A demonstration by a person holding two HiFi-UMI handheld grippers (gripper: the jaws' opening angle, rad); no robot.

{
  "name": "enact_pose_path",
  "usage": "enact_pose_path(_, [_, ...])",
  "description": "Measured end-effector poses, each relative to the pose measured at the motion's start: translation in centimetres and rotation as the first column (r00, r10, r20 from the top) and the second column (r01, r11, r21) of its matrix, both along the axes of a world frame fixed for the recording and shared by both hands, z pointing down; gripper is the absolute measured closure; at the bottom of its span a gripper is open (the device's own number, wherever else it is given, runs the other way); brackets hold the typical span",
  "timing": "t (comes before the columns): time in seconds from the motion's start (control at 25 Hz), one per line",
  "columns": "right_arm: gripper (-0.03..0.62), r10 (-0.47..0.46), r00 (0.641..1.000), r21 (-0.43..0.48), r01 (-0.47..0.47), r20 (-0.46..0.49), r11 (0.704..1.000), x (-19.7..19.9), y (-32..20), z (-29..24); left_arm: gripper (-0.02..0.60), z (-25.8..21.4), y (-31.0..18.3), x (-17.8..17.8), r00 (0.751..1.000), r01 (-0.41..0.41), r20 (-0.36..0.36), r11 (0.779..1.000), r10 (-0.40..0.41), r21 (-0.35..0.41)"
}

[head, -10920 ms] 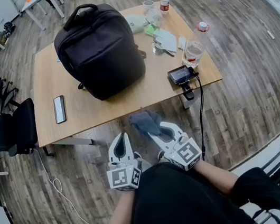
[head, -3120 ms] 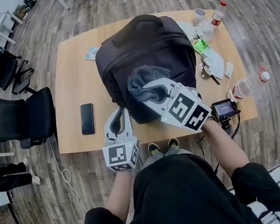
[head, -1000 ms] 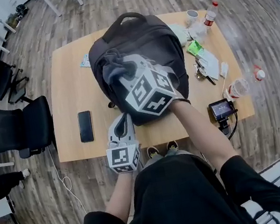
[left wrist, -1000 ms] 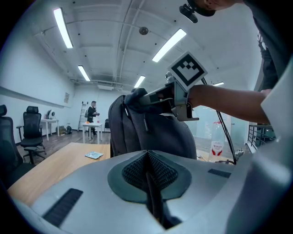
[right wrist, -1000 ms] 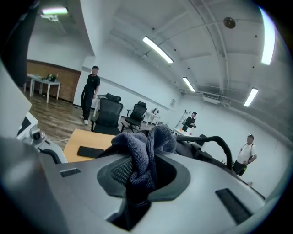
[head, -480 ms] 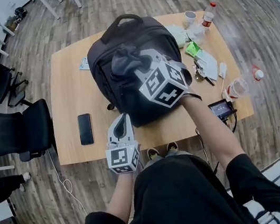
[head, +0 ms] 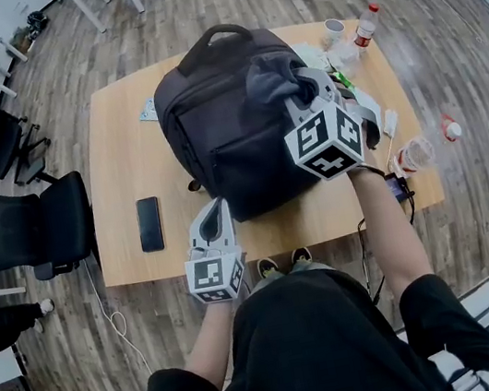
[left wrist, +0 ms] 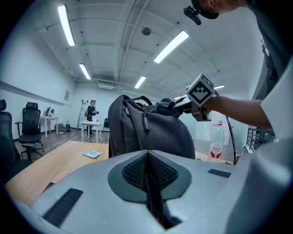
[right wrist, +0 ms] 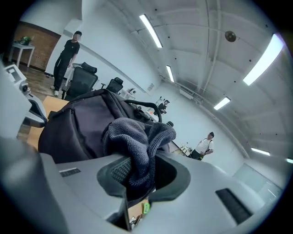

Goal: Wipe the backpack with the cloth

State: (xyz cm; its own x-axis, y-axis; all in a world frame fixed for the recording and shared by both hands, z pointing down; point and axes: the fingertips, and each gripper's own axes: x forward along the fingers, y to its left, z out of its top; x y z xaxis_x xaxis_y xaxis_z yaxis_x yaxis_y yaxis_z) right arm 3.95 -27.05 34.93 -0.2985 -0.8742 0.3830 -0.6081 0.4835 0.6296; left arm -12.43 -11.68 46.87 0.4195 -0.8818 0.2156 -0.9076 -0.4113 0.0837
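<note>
backpack: dark backpack point(head: 224, 132) standing upright mid table point(head: 128, 145), handle on top
cloth: dark grey cloth point(head: 268, 76), all bunched up, sitting against the backpack's top right shoulder
right gripper: right gripper point(head: 300, 86) comes in from the right side, jaws pinching a fold of the cloth, the rest of it flopping over the tips
left gripper: left gripper point(head: 213, 212) is at the table's near edge, just in front of the backpack's bottom, pointing at it; jaws pressed together, nothing in them
in the way: right arm and its marker cube cover part of the table's right side, and a small camera gadget point(head: 399, 187) there only peeks out from behind the forearm
left of backpack: phone point(head: 148, 224) lying flat near the front edge, small packet point(head: 147, 111) further back
right of backpack: 1 bottle point(head: 367, 24) upright at the far corner with a cup point(head: 331, 31) beside it, 1 bottle point(head: 417, 152) on its side at the edge, papers and a green bit in between
off the table: 2 black chairs point(head: 16, 225) on the left, wood floor, people standing in the background
</note>
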Motion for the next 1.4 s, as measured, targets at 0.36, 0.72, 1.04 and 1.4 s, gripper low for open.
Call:
enact_pose_path(0.36, [0.52,-0.026,0.987,-0.13,0.047,0.156,0.99,-2.5,1.8,1.8,0.565,0.0,0.0,0.2,1.0,0.001,0.002,1.0,-0.001,0.01])
enact_pose_path(0.72, [0.52,-0.273,0.916,-0.185,0.335,0.295,0.924,-15.3,5.1,1.1,0.565,0.0,0.1,0.2,1.0,0.001,0.007,1.0,-0.002,0.014])
enact_pose_path(1.04, [0.519,-0.34,0.877,-0.096,0.392,0.34,0.915,-19.7,3.1,0.1,0.566,2.1,0.4,2.4,0.997,-0.063,0.036,0.998,0.064,-0.031])
enact_pose_path(1.4, [0.52,-0.26,0.915,-0.203,0.33,0.309,0.922,-16.8,-0.6,2.2,0.565,4.2,1.1,1.6,0.999,-0.037,0.022,0.993,0.04,-0.111])
